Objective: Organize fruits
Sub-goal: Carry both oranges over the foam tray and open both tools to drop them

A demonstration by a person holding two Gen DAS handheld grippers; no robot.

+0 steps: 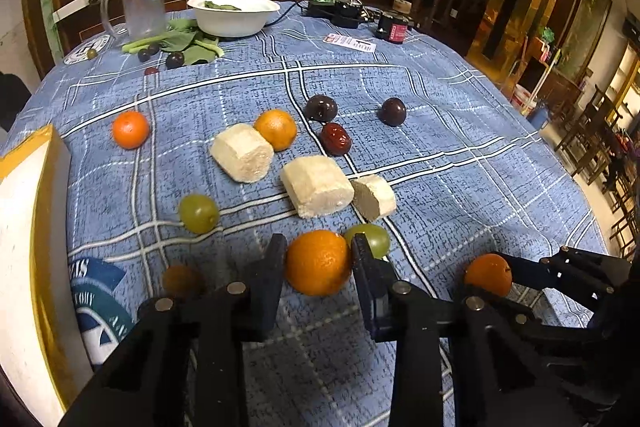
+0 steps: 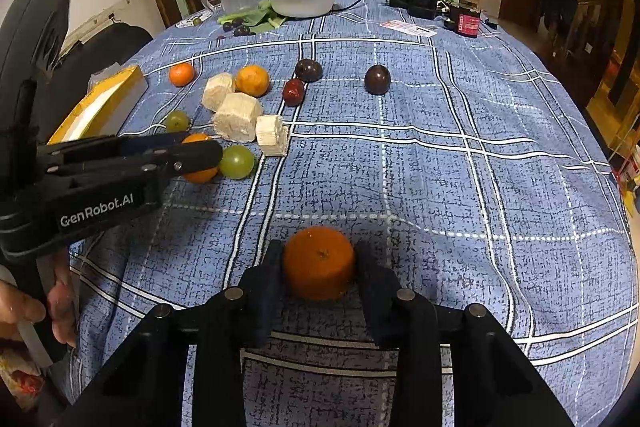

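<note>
My left gripper [image 1: 319, 259] is shut on a tangerine [image 1: 318, 263] near the table's front, and it shows from the side in the right wrist view [image 2: 200, 157]. A green grape [image 1: 374, 239] lies just behind it. My right gripper [image 2: 319, 267] is shut on a second tangerine [image 2: 319, 263], also seen in the left wrist view [image 1: 489, 274]. Two more tangerines [image 1: 130, 129] [image 1: 276, 129], another green grape [image 1: 198, 213], two dark plums [image 1: 322, 107] [image 1: 392, 111], a red date [image 1: 336, 139] and pale sugarcane chunks [image 1: 242, 153] lie on the blue checked cloth [image 1: 460, 167].
A yellow-edged white box [image 1: 28, 227] stands at the left. At the back are a white bowl [image 1: 233, 14], a clear jug [image 1: 141, 5], green leaves with small dark fruits [image 1: 176, 45], a card [image 1: 350, 42] and black devices [image 1: 394, 27]. The table edge drops off on the right.
</note>
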